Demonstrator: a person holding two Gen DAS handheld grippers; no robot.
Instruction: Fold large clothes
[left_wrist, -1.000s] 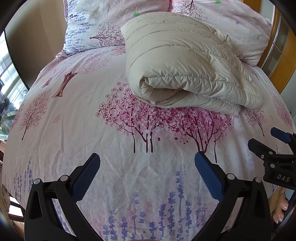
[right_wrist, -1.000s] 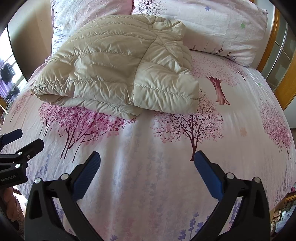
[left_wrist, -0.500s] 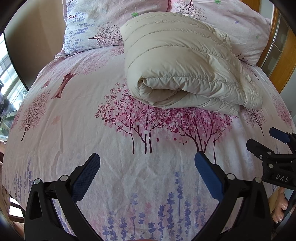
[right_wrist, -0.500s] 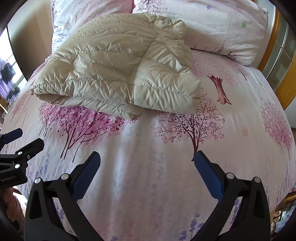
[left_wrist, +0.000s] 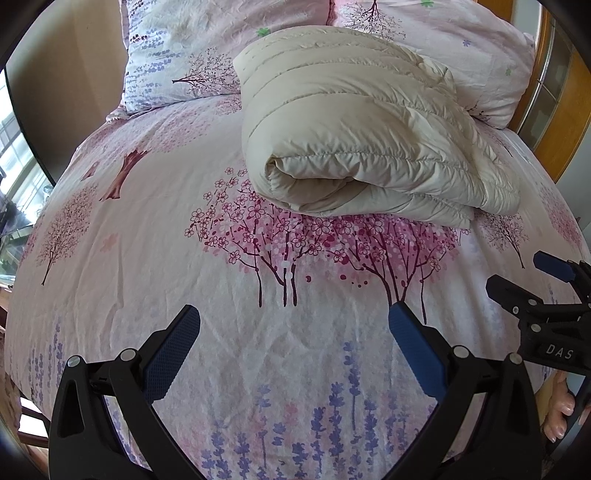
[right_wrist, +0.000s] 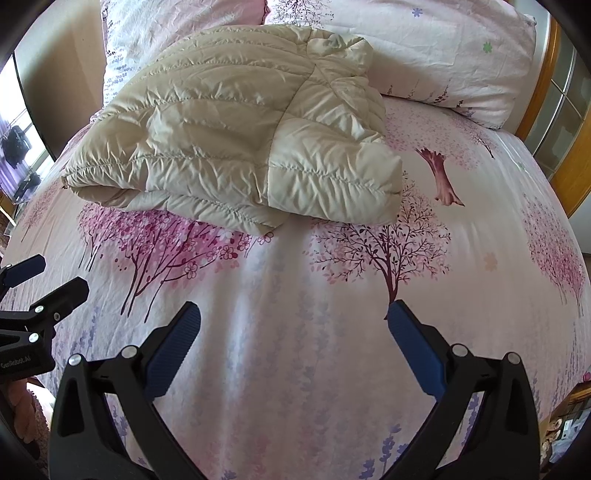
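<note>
A puffy cream jacket (left_wrist: 354, 147) lies folded in a thick bundle on the bed (left_wrist: 147, 266). It sits near the top end of the bed, and its far side touches the two flowery pillows (right_wrist: 424, 55) behind it. The bed sheet is pink and white with pink blossom trees and purple flowers on it. The left gripper (left_wrist: 293, 334) hangs over the near part of the bed, well apart from the jacket. Its jaws are spread wide and hold nothing. The right gripper (right_wrist: 293, 334) hangs over the near part of the bed too, just beside the left one. Its jaws are also spread wide and hold nothing. Both grippers have black arms and blue pads (left_wrist: 171, 354) on the inside. In the right wrist view, the jacket's folded edge faces the grippers, and one flap lies on top toward the right. A wooden frame (right_wrist: 546, 96) stands at the right side of the bed.
</note>
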